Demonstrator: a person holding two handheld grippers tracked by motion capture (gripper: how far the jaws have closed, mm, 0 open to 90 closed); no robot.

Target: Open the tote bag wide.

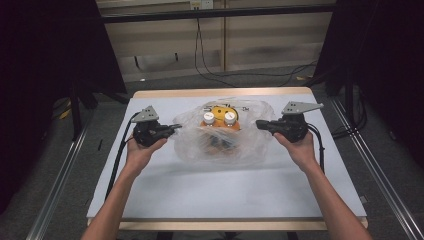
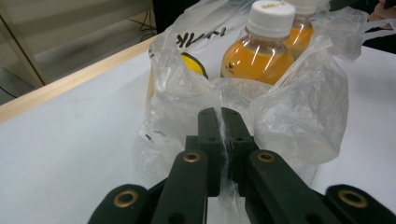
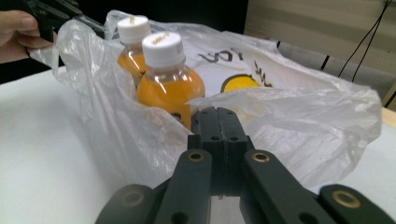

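Note:
A clear plastic bag (image 1: 220,147) rests on the white table (image 1: 225,192) with two upright bottles of orange drink in it, their white caps (image 1: 208,118) (image 1: 230,117) side by side. My left gripper (image 1: 177,128) is at the bag's left side, shut on a strip of its plastic, which runs between the jaws in the left gripper view (image 2: 223,114). At the bag's right side my right gripper (image 1: 259,123) is shut, its tips (image 3: 217,112) pinching the bag's edge. The nearer bottle (image 3: 170,84) stands just behind those tips.
The table's wooden far edge (image 1: 220,93) lies just behind the bag. Black cables (image 1: 215,70) trail over the floor beyond it, and dark frames stand at both sides. A metal rail (image 1: 55,185) runs along the table's left.

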